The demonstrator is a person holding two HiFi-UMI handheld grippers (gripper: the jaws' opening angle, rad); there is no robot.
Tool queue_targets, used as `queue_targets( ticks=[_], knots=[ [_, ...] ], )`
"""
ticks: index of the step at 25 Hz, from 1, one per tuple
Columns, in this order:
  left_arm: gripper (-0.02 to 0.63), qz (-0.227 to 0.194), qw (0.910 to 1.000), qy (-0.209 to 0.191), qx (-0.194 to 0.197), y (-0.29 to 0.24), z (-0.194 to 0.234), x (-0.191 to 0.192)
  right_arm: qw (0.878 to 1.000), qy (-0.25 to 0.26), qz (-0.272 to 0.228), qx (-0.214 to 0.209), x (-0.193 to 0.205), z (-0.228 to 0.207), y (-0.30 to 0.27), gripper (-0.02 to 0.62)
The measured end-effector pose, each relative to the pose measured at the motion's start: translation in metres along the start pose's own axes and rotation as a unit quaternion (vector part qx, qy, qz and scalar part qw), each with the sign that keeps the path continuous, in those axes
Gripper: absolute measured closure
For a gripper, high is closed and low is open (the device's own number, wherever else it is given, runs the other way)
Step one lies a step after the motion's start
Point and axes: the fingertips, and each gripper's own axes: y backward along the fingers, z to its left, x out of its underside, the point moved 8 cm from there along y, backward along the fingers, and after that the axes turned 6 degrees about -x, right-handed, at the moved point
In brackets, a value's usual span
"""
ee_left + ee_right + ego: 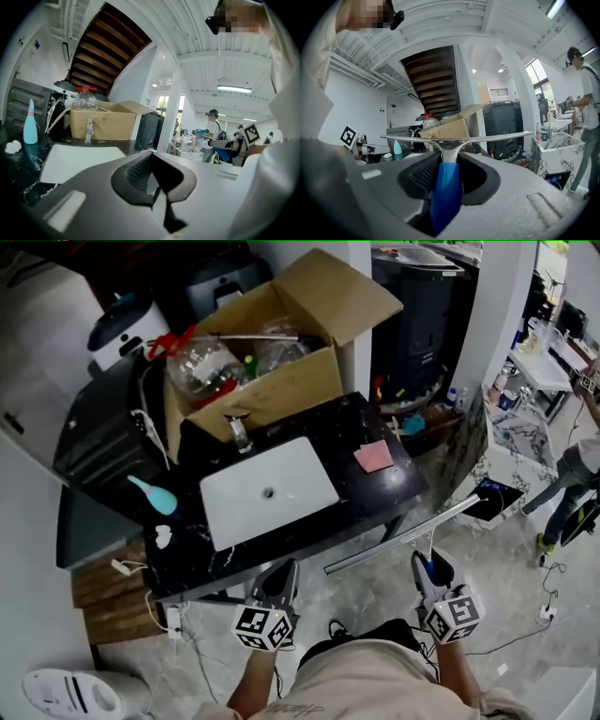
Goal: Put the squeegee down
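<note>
My right gripper (427, 574) is shut on the squeegee's blue handle (446, 187). The squeegee's long metal blade (403, 535) lies crosswise in the air just off the front right corner of the black marble counter (380, 491). In the right gripper view the blade (487, 137) spans the picture, level, ahead of the jaws. My left gripper (278, 579) hovers at the counter's front edge, below the white sink (267, 488). Its jaws (154, 180) meet with nothing between them.
A cardboard box (272, 381) full of bottles stands behind the tap. A pink cloth (373, 457) lies right of the sink, a teal bottle (153, 494) left of it. A person (572, 474) stands at far right. Cables run over the floor.
</note>
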Motion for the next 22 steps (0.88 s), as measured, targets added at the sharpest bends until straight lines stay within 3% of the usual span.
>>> queue_targets(
  ticks=[8, 13, 22],
  knots=[
    [0.592, -0.003, 0.9999, 0.014, -0.009, -0.023, 0.03, -0.002, 1.0, 0.002, 0.012, 0.004, -0.016, -0.011, -0.044, 0.472],
    [0.592, 0.003, 0.9988, 0.022, -0.044, -0.041, 0.051, -0.006, 1.0, 0.003, 0.018, -0.011, -0.019, -0.034, -0.089, 0.472],
    [0.592, 0.0, 0.9942, 0.011, -0.107, -0.109, 0.077, -0.05, 0.998, -0.002, 0.011, -0.066, -0.034, -0.101, -0.208, 0.472]
  ],
)
